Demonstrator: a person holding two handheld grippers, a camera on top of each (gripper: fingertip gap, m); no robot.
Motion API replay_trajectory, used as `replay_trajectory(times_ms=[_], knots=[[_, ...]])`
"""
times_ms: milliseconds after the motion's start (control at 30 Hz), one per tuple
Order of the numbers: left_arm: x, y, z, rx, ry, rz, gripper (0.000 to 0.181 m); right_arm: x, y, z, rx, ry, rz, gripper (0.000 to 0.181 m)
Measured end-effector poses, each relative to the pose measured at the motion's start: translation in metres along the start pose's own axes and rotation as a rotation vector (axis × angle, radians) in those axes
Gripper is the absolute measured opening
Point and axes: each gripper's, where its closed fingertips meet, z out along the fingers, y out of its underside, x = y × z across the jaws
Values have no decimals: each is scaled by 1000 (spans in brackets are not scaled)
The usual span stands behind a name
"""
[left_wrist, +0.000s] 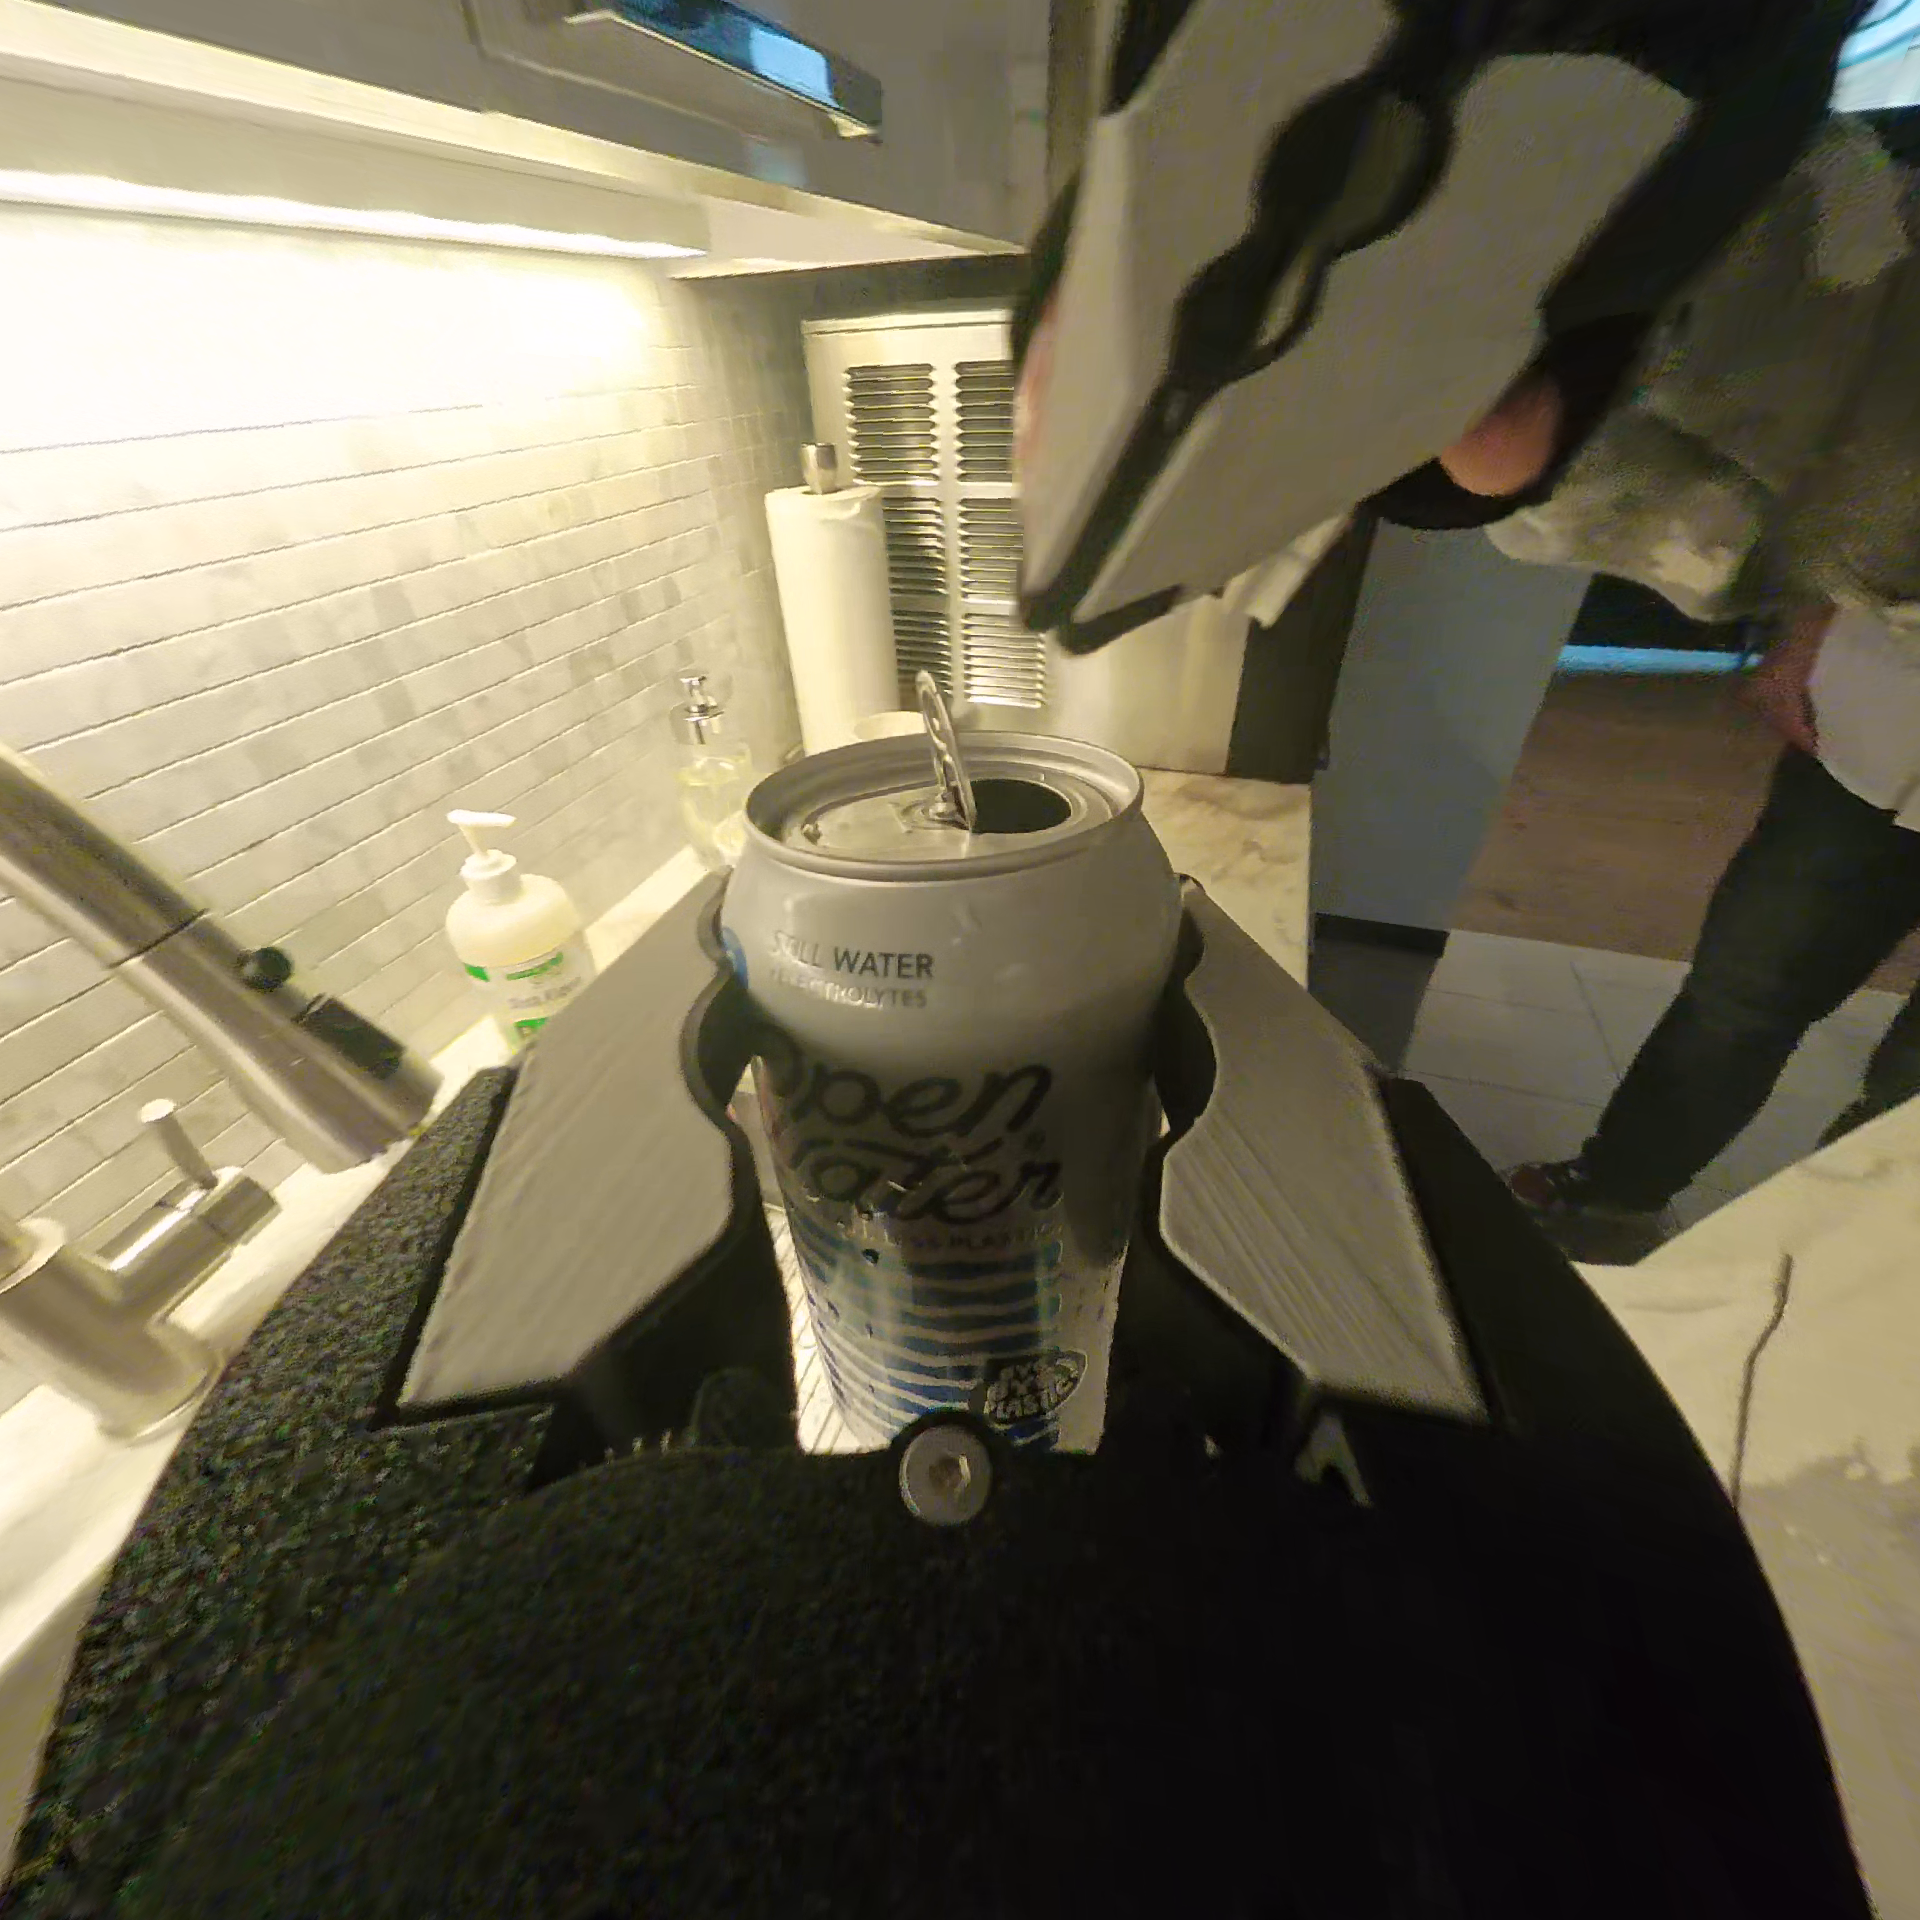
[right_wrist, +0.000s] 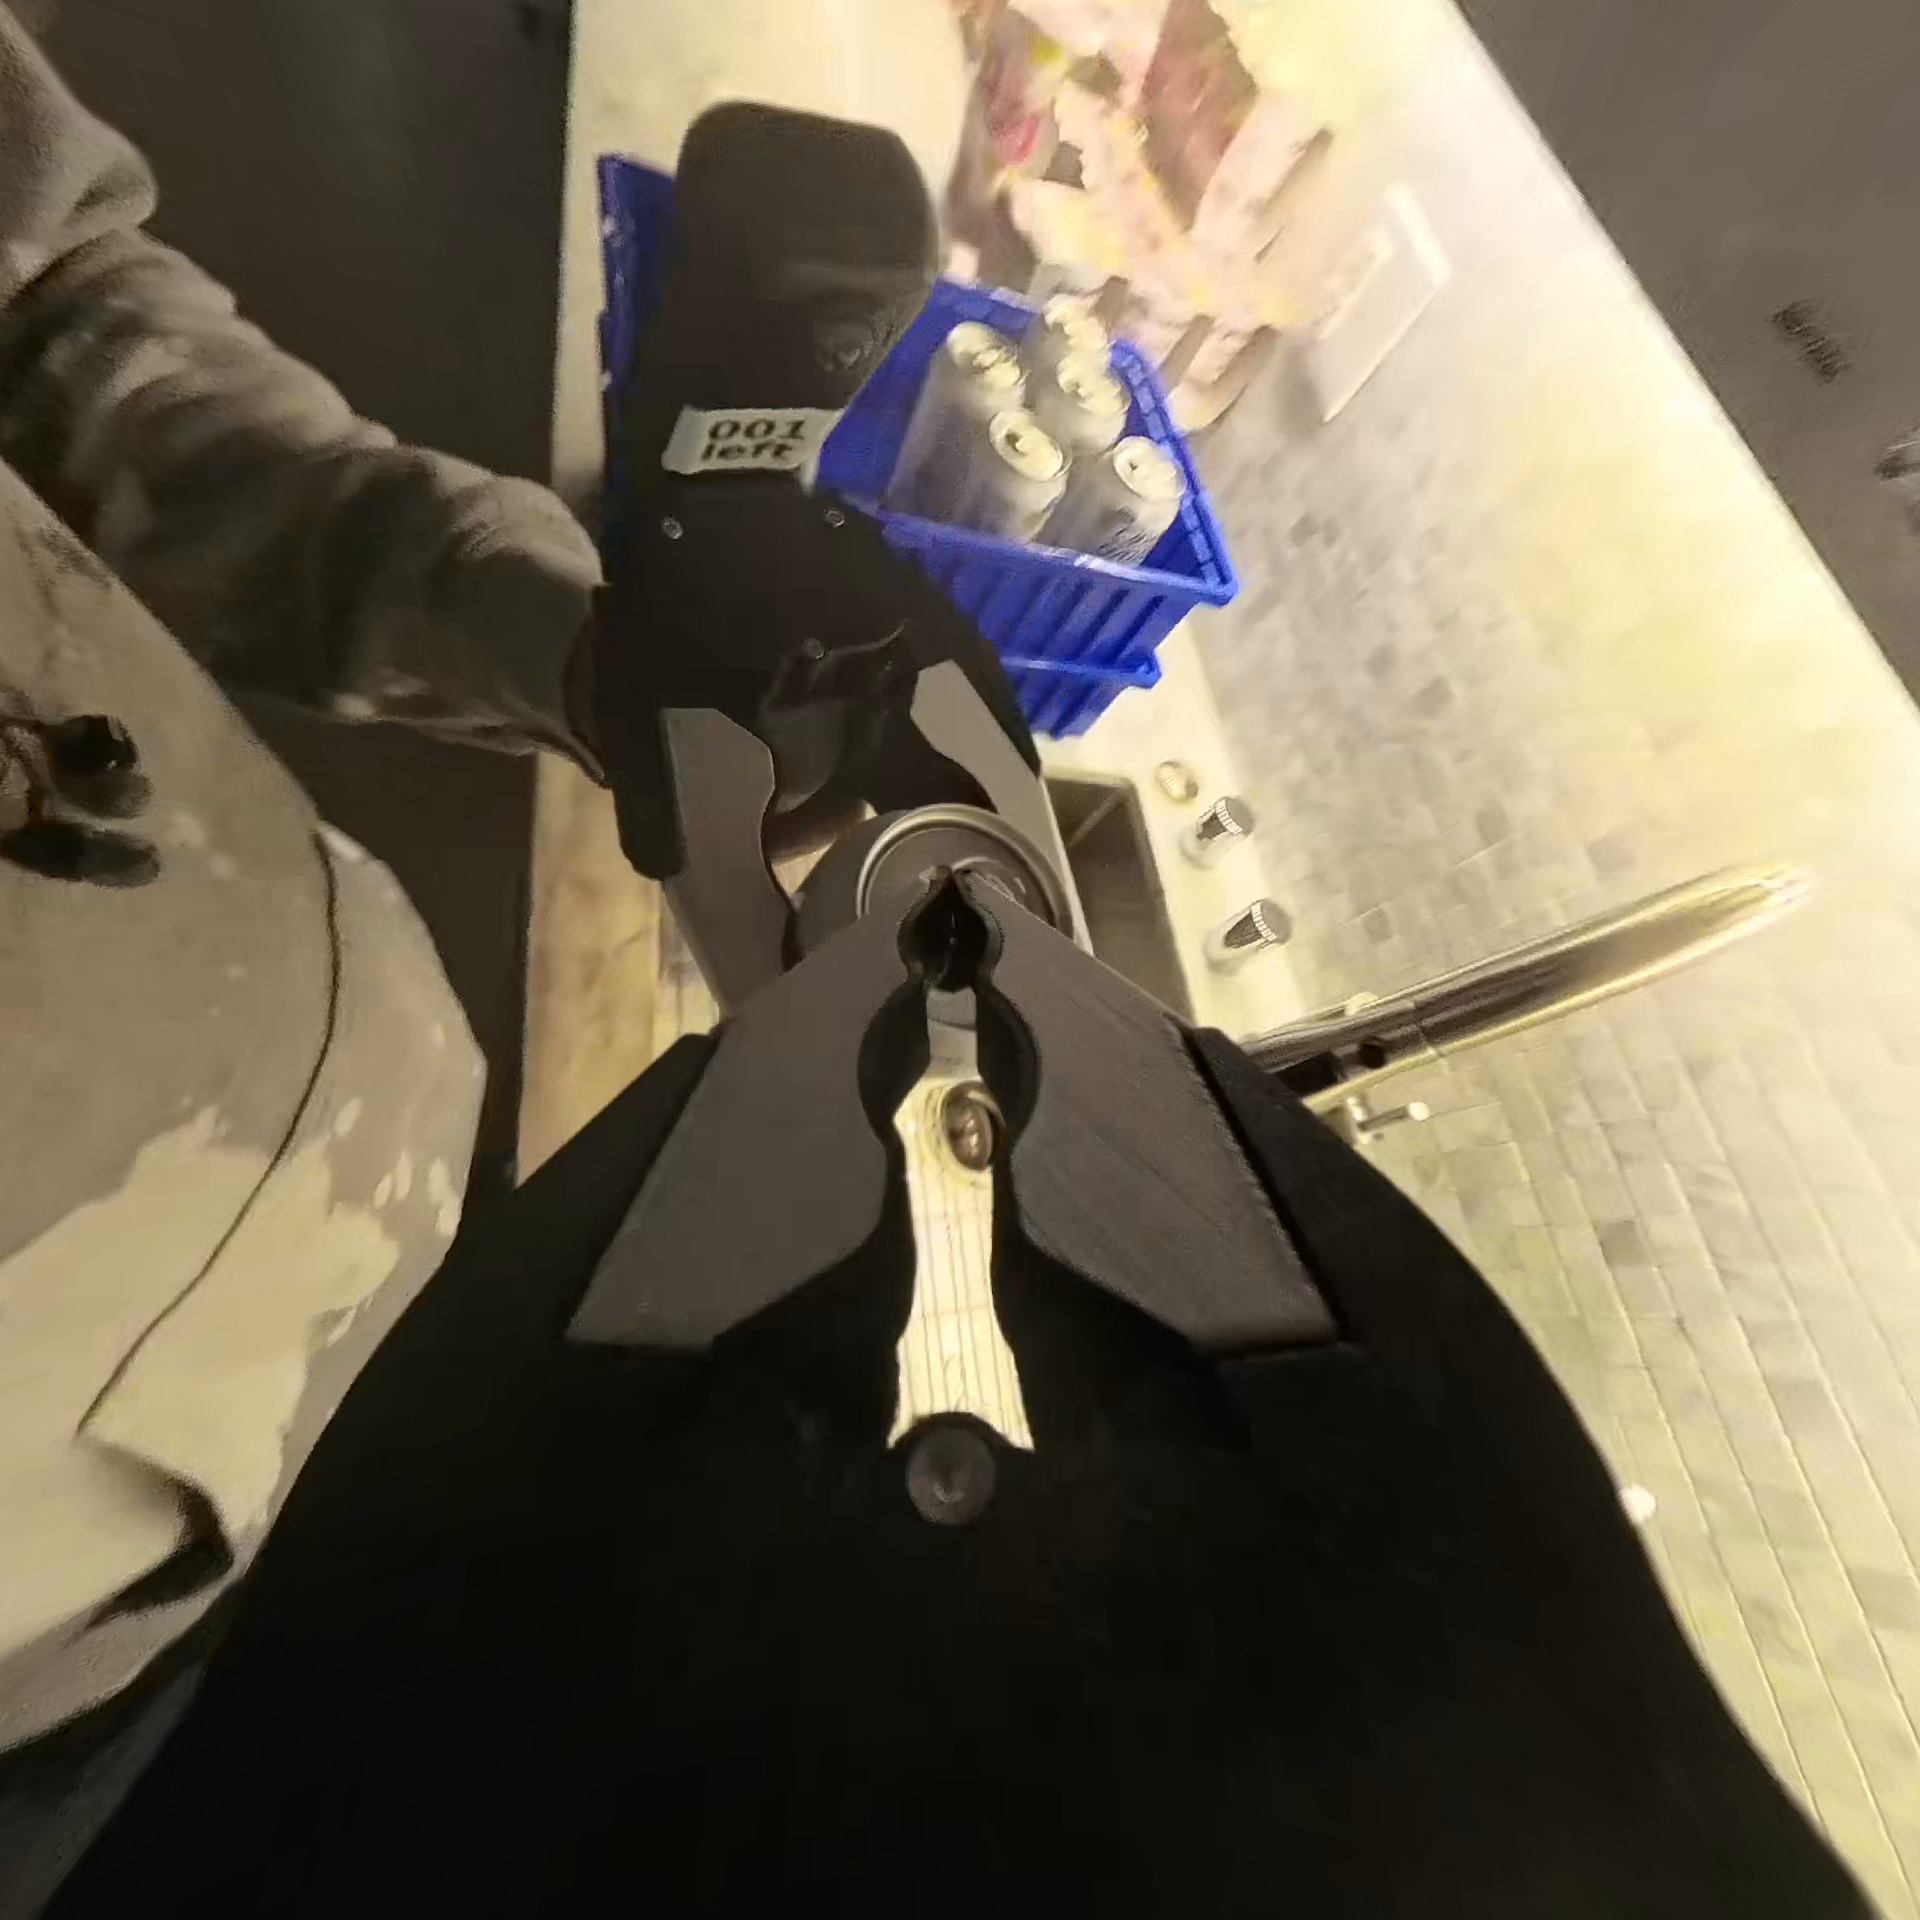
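My left gripper (left_wrist: 951, 914) is shut on a silver drink can (left_wrist: 935, 1039) and holds it upright above a sink. The can's mouth is open and its pull tab (left_wrist: 935, 738) stands up. My right gripper (left_wrist: 1055, 623) is shut and empty, pointing down, its tips slightly above and to the right of the tab. In the right wrist view the shut right gripper (right_wrist: 951, 883) hangs just over the can's top (right_wrist: 894, 862). The left gripper's fingers (right_wrist: 717, 831) flank the can.
A steel faucet (left_wrist: 208, 987), a soap bottle (left_wrist: 514, 925) and a paper towel roll (left_wrist: 831, 603) stand along the tiled wall. A blue crate (right_wrist: 1039, 582) holds several cans (right_wrist: 1039, 436) beside the sink (right_wrist: 1101, 831). A person (left_wrist: 1766, 831) stands at right. My hands' fingertips stand some 6 cm from each other.
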Motion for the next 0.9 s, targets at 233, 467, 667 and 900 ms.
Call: replay_trajectory(times_ms=[233, 467, 667, 900], knots=[[23, -1, 13, -3, 56, 24, 77, -1, 15, 11, -172, -123, -67, 0], [23, -5, 10, 12, 65, 2, 77, 4, 3, 7, -99, -191, 22, 0], [17, -5, 3, 12, 44, -7, 78, 2, -8, -13, -31, -213, -8, 0], [23, -10, 3, 9, 73, 16, 77, 3, 7, -6, -119, -209, -27, 0]])
